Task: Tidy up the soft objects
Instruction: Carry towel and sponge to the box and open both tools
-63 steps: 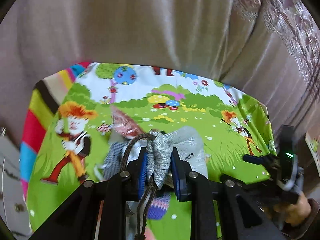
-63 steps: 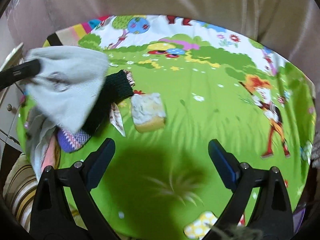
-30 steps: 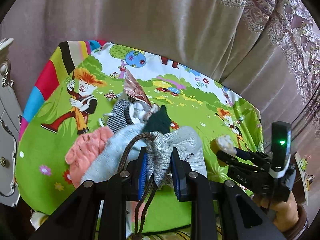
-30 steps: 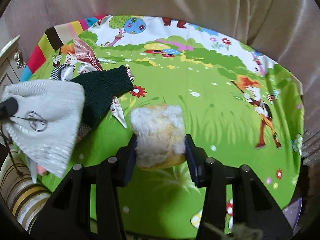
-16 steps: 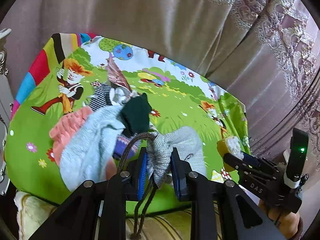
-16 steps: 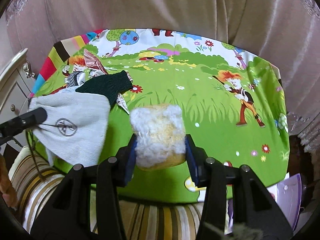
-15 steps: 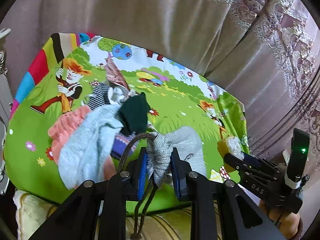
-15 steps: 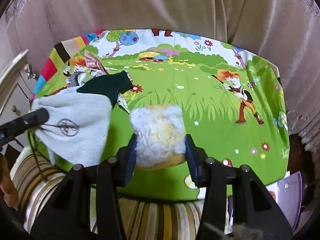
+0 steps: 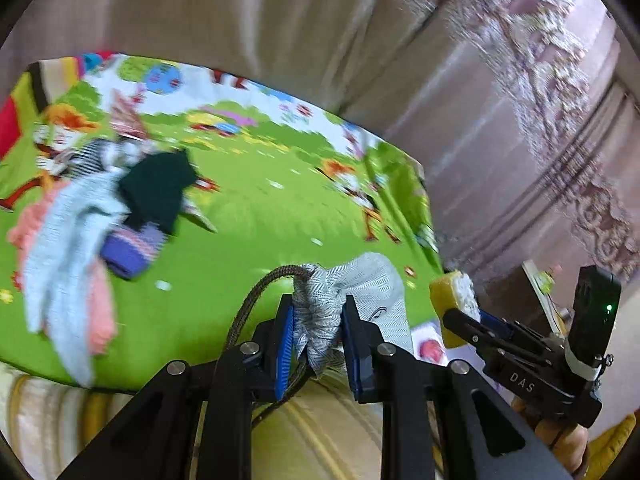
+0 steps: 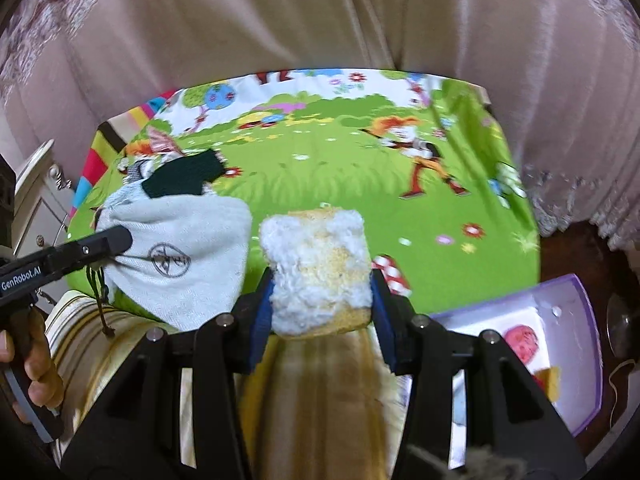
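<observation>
My left gripper (image 9: 318, 344) is pinched on the gathered neck of a grey herringbone drawstring pouch (image 9: 372, 300); its blue pads press the bunched cloth from both sides, and the brown drawstring cord (image 9: 256, 300) loops out at 10 o'clock. In the right wrist view the same pouch (image 10: 180, 256) hangs at 9 o'clock, a round stamped mark on its side.

My right gripper (image 10: 320, 304) clamps a fluffy white-and-yellow sponge-like block (image 10: 318, 268) — the jaws stand partly apart with the block filling the gap and both pads against its sides. From the left wrist view this block (image 9: 454, 292) shows at 3 o'clock, just beside the pouch, clear of the mat.

Beyond both grippers lies a cartoon-print play mat (image 10: 360, 184), mostly green. On its far left part, at 10 o'clock, rests a heap of soft items: a dark green knit piece (image 9: 160, 188), a pale blue knit cloth (image 9: 68, 240), a pink knit piece (image 9: 100, 320) and a purple striped knit (image 9: 128, 252), overlapping one another.

Under the mat's near edge runs a striped cushion (image 10: 320, 392). At 4 o'clock in the right wrist view stands a purple-rimmed box (image 10: 588, 360) — its contents are too blurred to name. Pinkish curtains (image 10: 320, 12) hang behind the mat.
</observation>
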The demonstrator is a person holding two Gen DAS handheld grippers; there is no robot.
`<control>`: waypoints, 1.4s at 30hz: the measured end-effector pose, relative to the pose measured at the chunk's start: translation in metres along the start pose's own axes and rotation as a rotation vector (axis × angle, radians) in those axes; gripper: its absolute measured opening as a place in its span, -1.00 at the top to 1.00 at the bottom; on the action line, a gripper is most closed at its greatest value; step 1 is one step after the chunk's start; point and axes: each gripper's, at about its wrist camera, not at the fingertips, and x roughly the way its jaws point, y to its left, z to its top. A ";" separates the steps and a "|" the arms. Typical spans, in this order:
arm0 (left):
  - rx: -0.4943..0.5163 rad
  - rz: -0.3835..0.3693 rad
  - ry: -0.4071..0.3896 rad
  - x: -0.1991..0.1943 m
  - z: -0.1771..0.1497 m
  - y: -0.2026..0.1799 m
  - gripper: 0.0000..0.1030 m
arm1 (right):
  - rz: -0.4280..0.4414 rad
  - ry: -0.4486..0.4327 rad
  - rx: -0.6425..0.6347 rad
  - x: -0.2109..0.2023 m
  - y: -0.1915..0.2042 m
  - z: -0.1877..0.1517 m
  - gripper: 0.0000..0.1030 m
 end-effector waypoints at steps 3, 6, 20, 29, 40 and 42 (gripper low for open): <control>0.076 -0.024 0.049 0.017 -0.008 -0.033 0.55 | -0.030 -0.004 0.041 -0.013 -0.026 -0.008 0.04; 0.154 -0.057 0.103 0.033 -0.018 -0.066 0.55 | -0.076 0.002 0.073 -0.020 -0.050 -0.018 0.05; 0.351 -0.152 0.315 0.101 -0.056 -0.166 0.54 | -0.257 0.054 0.244 -0.042 -0.151 -0.061 0.04; 0.380 -0.191 0.367 0.128 -0.064 -0.196 0.54 | -0.322 0.063 0.317 -0.047 -0.184 -0.074 -0.01; 0.338 -0.230 0.399 0.136 -0.063 -0.199 -0.27 | -0.335 0.072 0.368 -0.047 -0.199 -0.078 -0.50; 0.339 -0.227 0.389 0.133 -0.060 -0.196 -0.27 | -0.327 0.072 0.365 -0.046 -0.197 -0.077 -0.50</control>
